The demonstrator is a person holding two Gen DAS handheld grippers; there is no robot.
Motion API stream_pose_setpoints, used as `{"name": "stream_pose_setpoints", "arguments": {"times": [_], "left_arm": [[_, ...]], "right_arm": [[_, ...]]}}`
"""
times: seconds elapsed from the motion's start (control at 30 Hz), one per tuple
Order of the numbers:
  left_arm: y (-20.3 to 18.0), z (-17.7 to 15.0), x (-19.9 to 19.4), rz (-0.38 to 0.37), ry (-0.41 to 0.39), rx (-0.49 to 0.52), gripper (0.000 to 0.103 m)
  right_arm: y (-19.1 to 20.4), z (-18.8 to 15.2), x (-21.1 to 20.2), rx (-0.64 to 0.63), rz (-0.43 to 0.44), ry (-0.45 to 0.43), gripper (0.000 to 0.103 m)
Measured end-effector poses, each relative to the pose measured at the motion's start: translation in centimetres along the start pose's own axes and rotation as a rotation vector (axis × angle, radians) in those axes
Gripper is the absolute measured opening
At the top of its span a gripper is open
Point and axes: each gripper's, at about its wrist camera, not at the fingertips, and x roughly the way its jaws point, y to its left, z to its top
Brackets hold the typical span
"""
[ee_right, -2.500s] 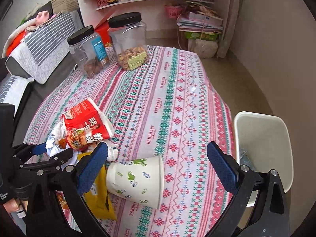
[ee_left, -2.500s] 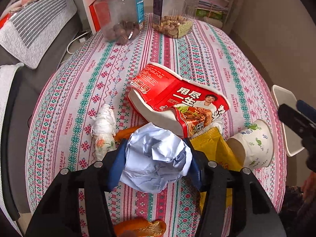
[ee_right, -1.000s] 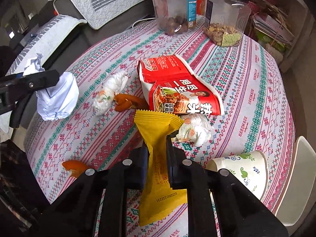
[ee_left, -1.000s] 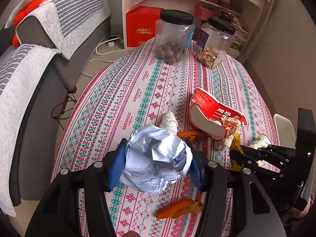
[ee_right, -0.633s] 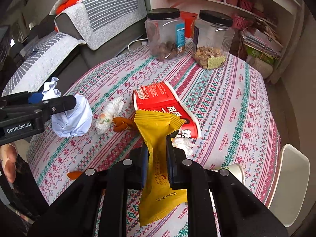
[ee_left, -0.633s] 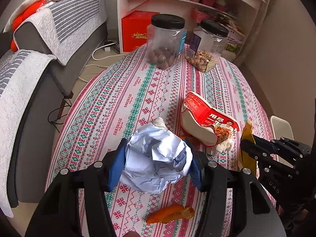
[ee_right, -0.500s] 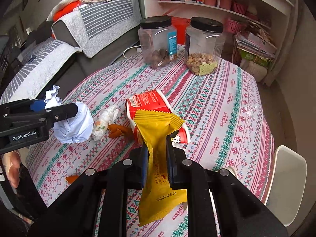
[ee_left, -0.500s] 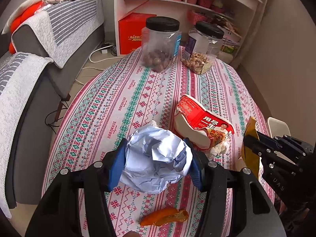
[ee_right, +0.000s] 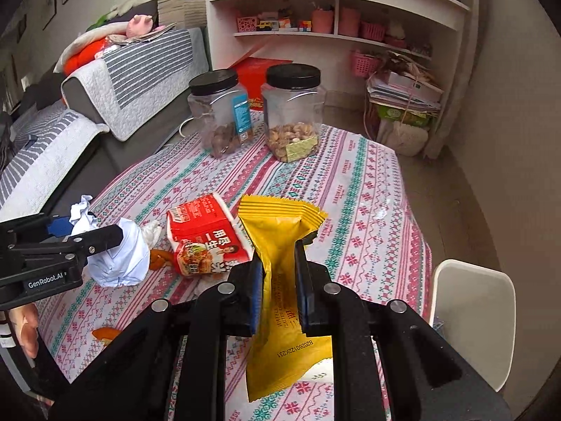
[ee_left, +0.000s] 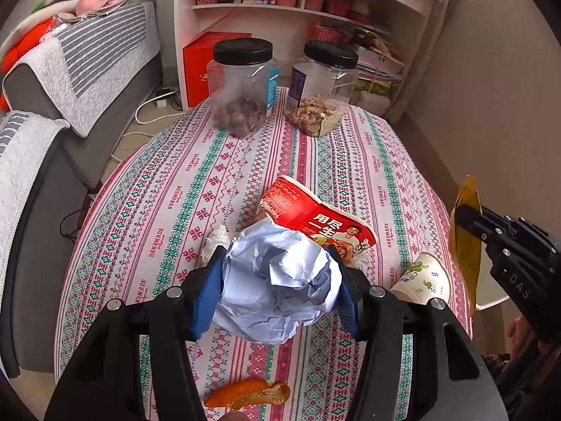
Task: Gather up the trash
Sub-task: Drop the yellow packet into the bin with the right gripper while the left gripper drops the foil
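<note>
My left gripper [ee_left: 277,280] is shut on a crumpled pale blue paper ball [ee_left: 277,291], held above the table; the ball also shows in the right wrist view [ee_right: 119,259]. My right gripper [ee_right: 278,256] is shut on a yellow snack wrapper [ee_right: 280,245], held up over the table's right side; the wrapper shows in the left wrist view [ee_left: 464,231]. On the table lie a red noodle cup [ee_left: 315,215], a paper cup on its side [ee_left: 422,279], a white tissue wad [ee_left: 215,242] and orange peel [ee_left: 249,394]. A white bin [ee_right: 471,319] stands beside the table at the right.
Two black-lidded clear jars [ee_left: 242,87] [ee_left: 324,91] of nuts stand at the table's far end. A grey sofa [ee_left: 42,112] lies left of the table. A white shelf unit [ee_right: 336,28] stands behind. The patterned tablecloth [ee_left: 168,189] covers the round table.
Both grippers have risen and pulled back from the table with their loads. The right gripper with the yellow wrapper has moved right, towards the table edge near the bin.
</note>
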Motion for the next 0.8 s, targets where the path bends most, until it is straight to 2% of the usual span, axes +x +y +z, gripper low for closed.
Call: {"name": "stream_pose_setpoints", "arguments": {"times": [0.37, 0.47, 0.53, 0.63, 0.7, 0.8], "left_arm": [[-4.5, -0.2, -0.8, -0.027, -0.031, 0.053, 0.056], [-6.3, 0.0, -0.8, -0.043, -0.029, 0.068, 0.056], [-7.9, 0.3, -0.7, -0.066, -0.023, 0.073, 0.056], [-11.2, 0.9, -0.3, -0.1, -0.018, 0.102, 0.056], [-13.7, 1.4, -0.2, -0.129, -0.019, 0.121, 0.056], [-18.0, 1.8, 0.2, -0.176, -0.014, 0.155, 0.056]], "right_arm": [[-9.1, 0.3, -3.6, 0.19, -0.208, -0.089, 0.017], [-11.6, -0.4, -4.5, 0.237, -0.279, -0.094, 0.02], [-13.5, -1.0, -5.3, 0.286, -0.318, -0.094, 0.026], [-16.0, -2.2, -7.2, 0.355, -0.395, -0.124, 0.049], [-17.5, -3.2, -8.8, 0.395, -0.438, -0.16, 0.079], [-19.5, -4.8, -11.0, 0.445, -0.526, -0.215, 0.092]]}}
